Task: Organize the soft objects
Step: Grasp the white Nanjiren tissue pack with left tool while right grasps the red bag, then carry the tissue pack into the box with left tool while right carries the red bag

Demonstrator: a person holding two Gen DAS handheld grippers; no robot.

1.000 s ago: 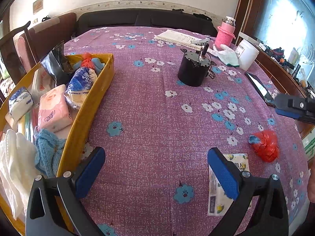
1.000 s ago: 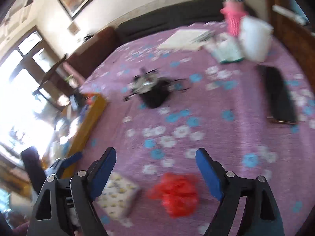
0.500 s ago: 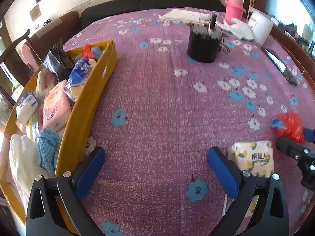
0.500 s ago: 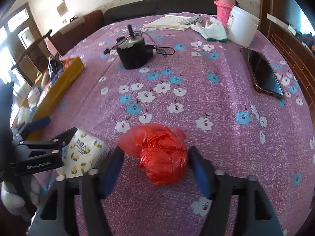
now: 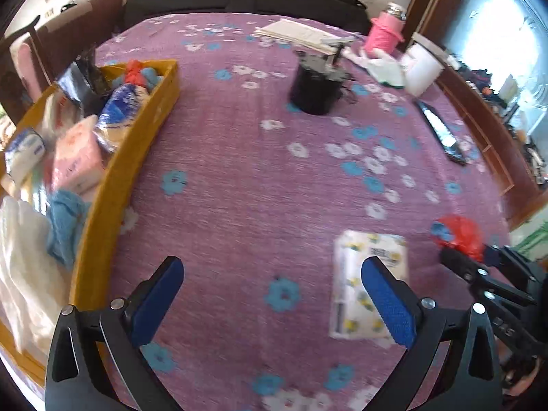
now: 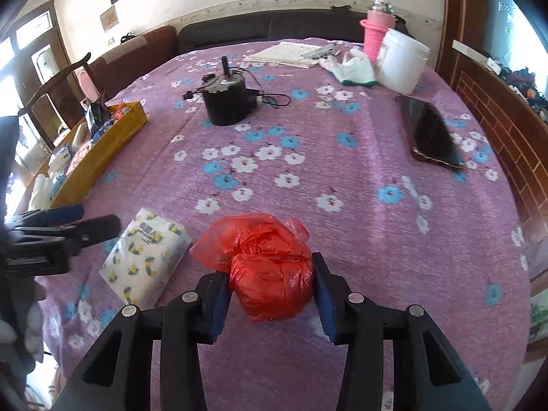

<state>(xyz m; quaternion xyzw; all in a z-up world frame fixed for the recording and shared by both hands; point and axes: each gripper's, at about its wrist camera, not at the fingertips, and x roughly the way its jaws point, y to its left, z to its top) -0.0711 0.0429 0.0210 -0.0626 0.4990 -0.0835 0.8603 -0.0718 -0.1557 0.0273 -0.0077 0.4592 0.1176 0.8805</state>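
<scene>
Cloth (image 6: 342, 205), purple with flowers, covers the table, and its middle lies bare between the tray and the right side. The right gripper (image 6: 270, 287) has its blue pads pressed on both sides of the red bag (image 6: 270, 267), which sits near the front edge of the table. Just left of the bag, almost touching it, the tissue pack (image 6: 145, 255) lies flat. The left gripper (image 5: 270, 294) hangs with jaws spread wide and nothing between them; its right finger (image 5: 387, 303) overlaps the pack (image 5: 370, 274) in that view, though contact cannot be told. The yellow tray (image 5: 116, 185) runs along the left edge of the table, packed with tissue packs, a blue cloth and white fabric. Farther back stands a black motor (image 6: 227, 101) with its cord, well apart from the bag. A phone (image 6: 431, 137) lies near the right edge, and a white tub (image 6: 402, 61) and pink bottle (image 6: 375, 32) stand at the far right corner.
</scene>
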